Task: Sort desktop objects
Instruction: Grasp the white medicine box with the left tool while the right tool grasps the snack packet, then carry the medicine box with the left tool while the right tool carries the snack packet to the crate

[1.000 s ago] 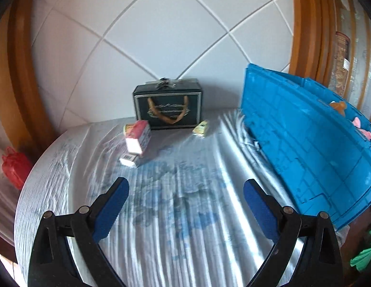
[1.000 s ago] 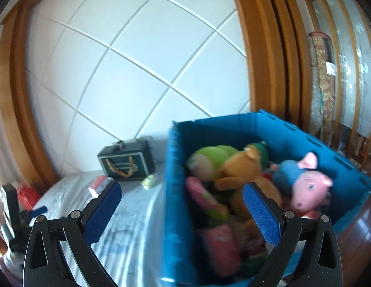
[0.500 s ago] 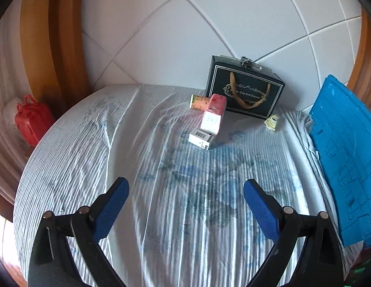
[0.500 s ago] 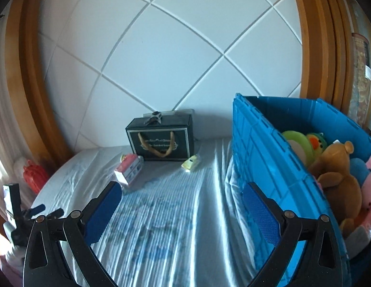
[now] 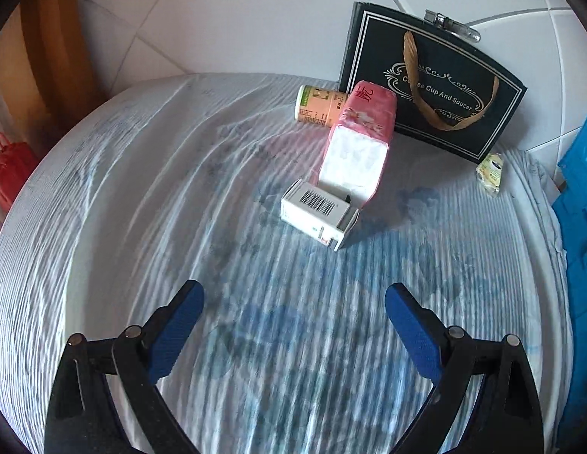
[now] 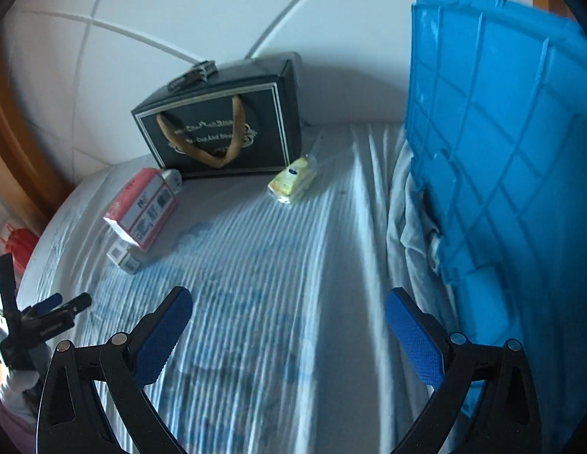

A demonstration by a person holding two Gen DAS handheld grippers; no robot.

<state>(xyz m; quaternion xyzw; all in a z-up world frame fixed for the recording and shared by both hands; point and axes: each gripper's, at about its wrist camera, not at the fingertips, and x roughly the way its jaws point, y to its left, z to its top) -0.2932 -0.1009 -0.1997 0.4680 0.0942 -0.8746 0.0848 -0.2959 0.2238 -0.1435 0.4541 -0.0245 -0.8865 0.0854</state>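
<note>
A pink tissue pack (image 5: pixel 355 140) lies on the round cloth-covered table (image 5: pixel 142 189), with a small white barcoded box (image 5: pixel 319 213) against its near end and a lying green-capped bottle (image 5: pixel 318 106) behind it. A small yellow packet (image 5: pixel 491 171) lies to the right. My left gripper (image 5: pixel 293 302) is open and empty, a short way in front of the white box. My right gripper (image 6: pixel 287 308) is open and empty over the cloth; the yellow packet (image 6: pixel 292 180) lies ahead of it, the pink pack (image 6: pixel 142 208) and white box (image 6: pixel 123 258) to its left.
A black gift bag (image 5: pixel 431 92) stands at the back against the tiled wall. A blue plastic crate (image 6: pixel 513 189) stands along the table's right side. A red bag (image 5: pixel 7 164) sits off the table's left edge. The left gripper (image 6: pixel 47 312) shows in the right wrist view.
Both grippers have moved forward and lower toward the table. The pink pack and white box are larger in the left view. The right view has swung left, off the crate's toys.
</note>
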